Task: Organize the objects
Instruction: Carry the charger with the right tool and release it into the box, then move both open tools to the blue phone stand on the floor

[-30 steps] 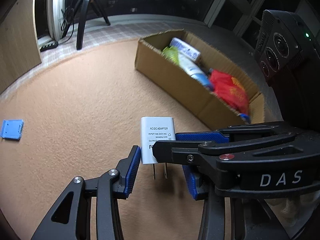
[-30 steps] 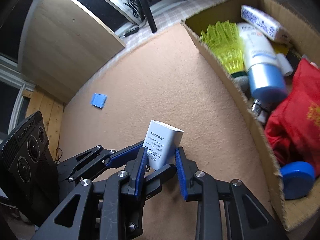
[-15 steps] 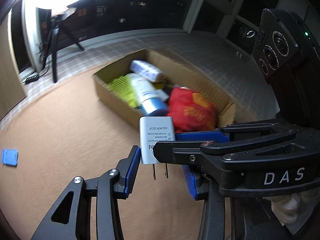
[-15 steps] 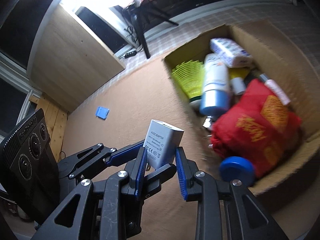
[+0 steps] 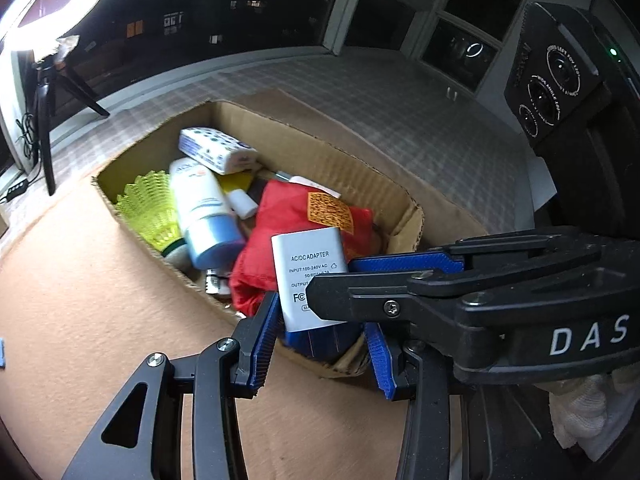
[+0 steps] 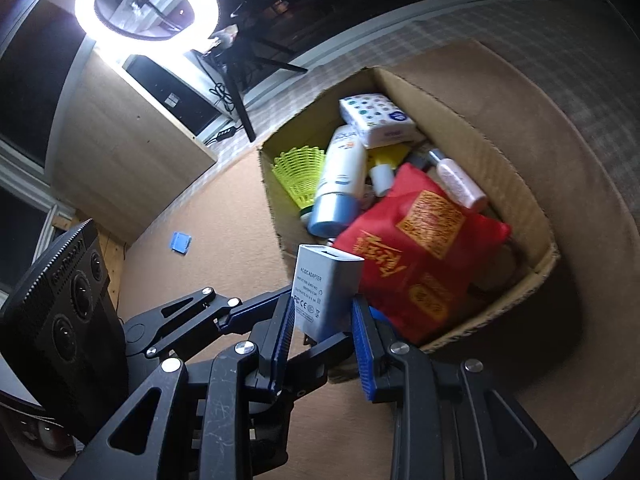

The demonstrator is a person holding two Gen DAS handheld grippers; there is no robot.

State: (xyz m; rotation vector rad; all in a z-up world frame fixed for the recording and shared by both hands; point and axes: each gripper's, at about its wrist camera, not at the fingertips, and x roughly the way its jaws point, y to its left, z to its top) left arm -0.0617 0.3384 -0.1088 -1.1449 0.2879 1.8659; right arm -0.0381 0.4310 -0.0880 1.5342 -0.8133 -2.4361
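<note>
A white AC/DC adapter [image 5: 308, 280] is held above the near end of an open cardboard box [image 5: 360, 172]. My right gripper [image 6: 320, 344] is shut on the adapter [image 6: 326, 292]. My left gripper [image 5: 320, 344] is open, its blue pads [image 5: 264, 336] on either side of the adapter. The right gripper's fingers cross in front of the left view. The box [image 6: 516, 184] holds a red bag [image 6: 420, 256], a white and blue bottle [image 6: 340, 184], a yellow shuttlecock [image 6: 300, 172], a tissue pack [image 6: 376, 120] and a blue lid [image 5: 320, 340].
The box sits on a tan mat [image 5: 80, 300] over a checked floor [image 5: 400, 100]. A small blue square [image 6: 181, 242] lies on the mat to the left. A ring light [image 6: 146, 4] on a tripod and a wooden cabinet [image 6: 132, 152] stand behind.
Both grippers have moved with the adapter from over the bare mat to over the near end of the box, and risen. The grip on the adapter is unchanged.
</note>
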